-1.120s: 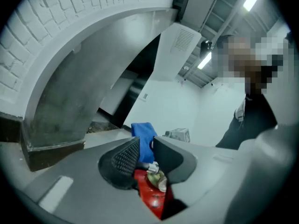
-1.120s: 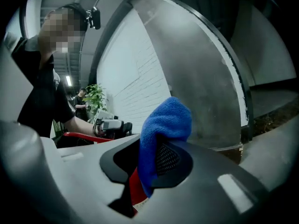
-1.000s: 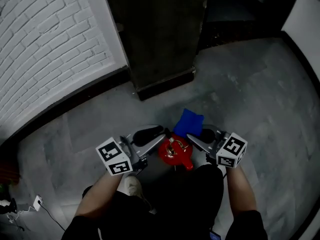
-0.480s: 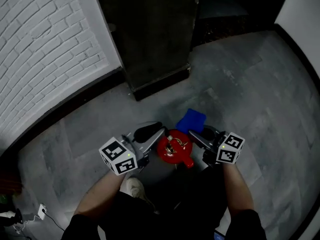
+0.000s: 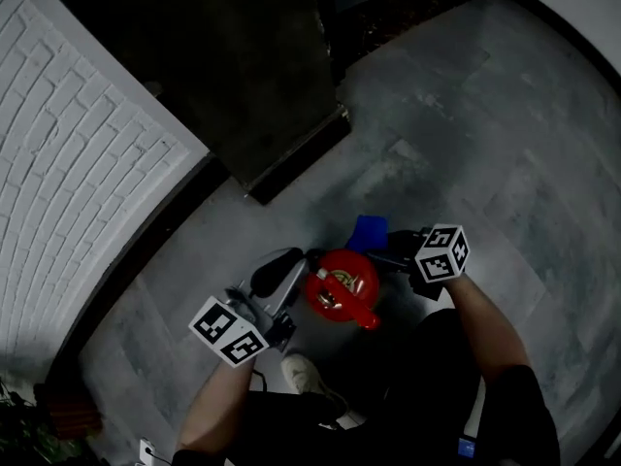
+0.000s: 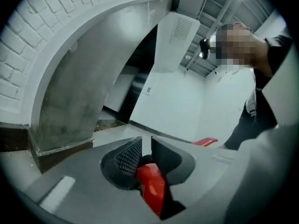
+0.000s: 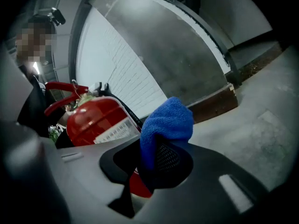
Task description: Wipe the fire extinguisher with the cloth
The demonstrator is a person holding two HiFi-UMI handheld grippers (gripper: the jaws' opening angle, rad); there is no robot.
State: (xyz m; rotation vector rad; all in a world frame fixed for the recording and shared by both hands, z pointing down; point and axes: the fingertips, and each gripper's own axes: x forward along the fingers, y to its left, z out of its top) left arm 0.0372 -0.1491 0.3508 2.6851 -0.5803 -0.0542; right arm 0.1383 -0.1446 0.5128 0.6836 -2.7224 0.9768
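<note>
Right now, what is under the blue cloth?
The blue cloth drapes over a pad of the right gripper, which is shut on it. Below shows the red fire extinguisher; whether cloth touches it is covered.

From the head view the fire extinguisher [image 5: 340, 284] showed only its top, with its body hidden straight beneath. The cloth [image 5: 370, 231] was a blue corner, the rest lost behind the right gripper [image 7: 156, 148]. In the right gripper view the cloth covered one jaw's pad, the fire extinguisher's base sank behind the gripper's body, and its label [image 7: 117, 130] was too small to read. In the left gripper view the left gripper [image 6: 146, 146] had just been closing its jaws. Only a red sliver of the fire extinguisher stood between them, touching both, and which part it was could not be told. The person's legs [image 5: 388, 396] ran off the bottom edge, and the dark shapes [image 5: 58, 420] in the lower left corner were too dim to tell.
</note>
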